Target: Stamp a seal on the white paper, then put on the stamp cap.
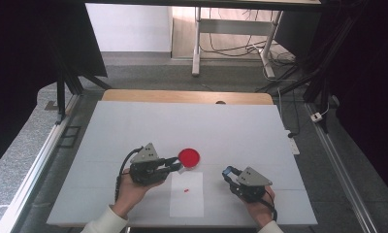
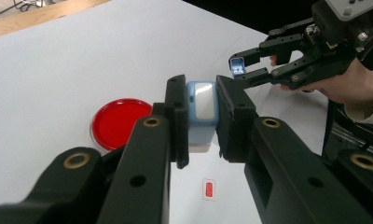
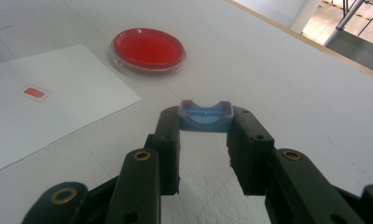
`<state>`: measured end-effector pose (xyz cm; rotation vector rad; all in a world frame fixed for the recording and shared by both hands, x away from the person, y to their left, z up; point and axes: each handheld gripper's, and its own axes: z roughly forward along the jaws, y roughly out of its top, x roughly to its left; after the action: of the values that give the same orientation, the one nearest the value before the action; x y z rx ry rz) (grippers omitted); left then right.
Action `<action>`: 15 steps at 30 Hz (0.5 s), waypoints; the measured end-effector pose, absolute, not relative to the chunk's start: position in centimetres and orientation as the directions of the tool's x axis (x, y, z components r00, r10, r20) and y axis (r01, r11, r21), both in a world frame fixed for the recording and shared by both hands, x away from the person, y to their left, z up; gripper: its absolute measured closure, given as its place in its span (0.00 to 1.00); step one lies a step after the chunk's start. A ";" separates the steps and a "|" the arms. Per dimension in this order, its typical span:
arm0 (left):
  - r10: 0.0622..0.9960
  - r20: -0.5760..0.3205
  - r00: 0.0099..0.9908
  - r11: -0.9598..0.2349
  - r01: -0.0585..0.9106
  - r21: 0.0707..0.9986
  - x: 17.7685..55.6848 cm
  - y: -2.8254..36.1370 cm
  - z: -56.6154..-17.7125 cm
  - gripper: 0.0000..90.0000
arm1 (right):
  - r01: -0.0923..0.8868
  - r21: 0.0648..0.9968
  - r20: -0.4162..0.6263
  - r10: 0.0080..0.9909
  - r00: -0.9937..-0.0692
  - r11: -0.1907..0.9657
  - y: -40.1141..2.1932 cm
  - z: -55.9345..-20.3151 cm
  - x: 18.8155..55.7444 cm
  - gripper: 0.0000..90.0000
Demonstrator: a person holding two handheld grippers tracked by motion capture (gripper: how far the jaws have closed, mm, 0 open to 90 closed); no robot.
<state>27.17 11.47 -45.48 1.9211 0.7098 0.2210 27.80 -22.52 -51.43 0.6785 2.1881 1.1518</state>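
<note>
My left gripper (image 1: 177,166) is shut on a small pale blue container (image 2: 202,112) with a whitish top face, held just above the table beside a round red dish (image 1: 188,157). That dish (image 2: 119,122) lies left of the jaws in the left gripper view. My right gripper (image 1: 228,173) is shut on a small blue cap (image 3: 205,115), pinched between its fingertips. It hovers low over the table, to the right of the white paper sheet (image 1: 187,194). A tiny red rectangle (image 1: 185,190) lies on that sheet.
The white table cover (image 1: 134,126) stretches wide behind the dish. A wooden table edge (image 1: 187,96) runs along the back. Dark frame legs, cables and a desk stand on the floor beyond it.
</note>
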 end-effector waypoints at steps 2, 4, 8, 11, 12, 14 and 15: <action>0.569 -0.157 0.807 -0.294 0.378 0.878 27.2 11.5 -45.5 0.84 | 0.169 0.851 -0.245 0.660 -0.710 0.497 -22.5 -51.4 27.8 0.72; 0.571 -0.156 0.806 -0.294 0.378 0.878 27.2 11.5 -45.5 0.84 | 0.167 0.851 -0.245 0.659 -0.711 0.497 -22.5 -51.4 27.8 0.72; 0.574 -0.154 0.804 -0.295 0.378 0.878 27.2 11.5 -45.5 0.84 | 0.164 0.853 -0.245 0.657 -0.713 0.496 -22.3 -51.4 27.7 0.72; 0.574 -0.152 0.804 -0.294 0.377 0.878 27.2 11.4 -45.5 0.84 | 0.161 0.853 -0.244 0.652 -0.718 0.496 -22.1 -51.3 27.6 0.72; 0.575 -0.152 0.804 -0.295 0.377 0.878 27.2 11.4 -45.5 0.84 | 0.160 0.852 -0.244 0.650 -0.720 0.498 -22.0 -51.3 27.6 0.72; 0.577 -0.152 0.803 -0.297 0.379 0.877 27.3 11.3 -45.6 0.84 | 0.160 0.853 -0.241 0.647 -0.724 0.497 -21.8 -51.3 27.5 0.72; 0.577 -0.152 0.802 -0.297 0.380 0.876 27.3 11.3 -45.6 0.84 | 0.159 0.853 -0.240 0.645 -0.725 0.497 -21.7 -51.3 27.5 0.72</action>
<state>27.33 11.28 -45.61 1.9237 0.7196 0.2319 27.51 -21.72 -51.34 0.6592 2.1994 1.1746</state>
